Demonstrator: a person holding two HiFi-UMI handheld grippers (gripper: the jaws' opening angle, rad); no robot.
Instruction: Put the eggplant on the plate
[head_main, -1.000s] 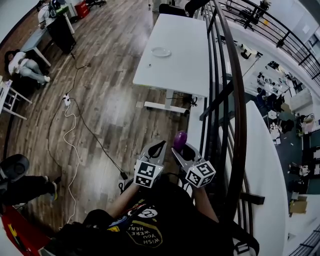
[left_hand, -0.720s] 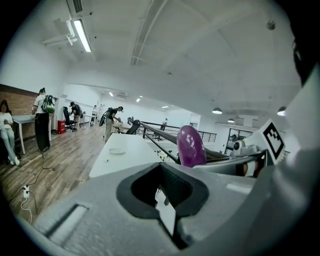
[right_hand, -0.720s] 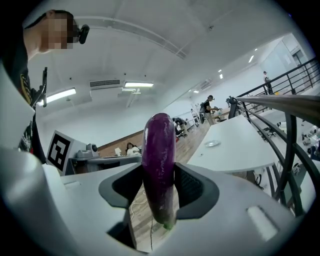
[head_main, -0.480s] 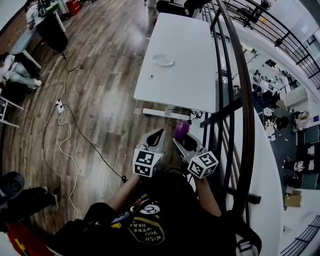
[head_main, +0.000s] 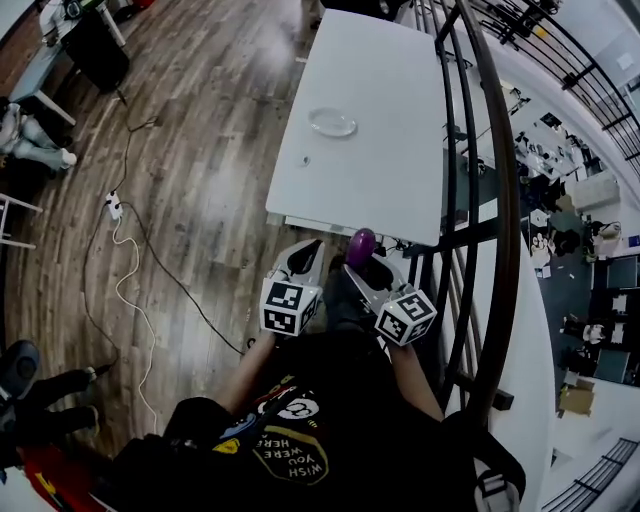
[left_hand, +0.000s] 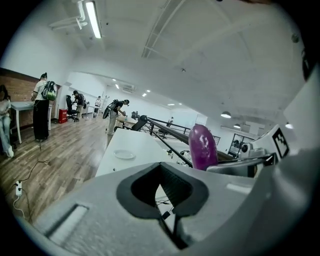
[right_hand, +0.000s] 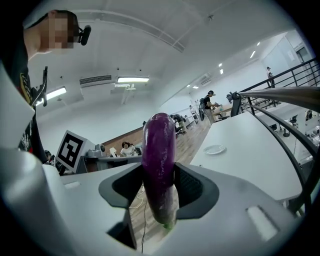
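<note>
Forearms (head_main: 250, 375) rise from a black shirt (head_main: 310, 440) at the bottom of the head view and carry the two grippers, which sit side by side at mid-frame. The left gripper (head_main: 300, 265) is left of centre. In its own view its jaws are together at the tips, with nothing between them. The right gripper (head_main: 368, 272) is just beside it on the right, and its jaws are clamped on the eggplant (right_hand: 159, 160).

In the right gripper view the eggplant stands upright between the two dark pads. Its green stem end points down below them, and its glossy purple body rises well above them. In the head view the purple end shows at the front of the right gripper, close to the near edge of the white table (head_main: 385, 160). In the left gripper view it shows right of centre, apart from the left jaws.

Further up the frame, the plate (head_main: 332, 122) lies on the table, left of the table's middle and well apart from the eggplant. A dark railing (head_main: 497, 200) runs along the table's right side. To the left is wooden floor (head_main: 200, 170), crossed by a white cable (head_main: 128, 270). Farthest off, at the left of the left gripper view, people (left_hand: 44, 95) stand among desks.
</note>
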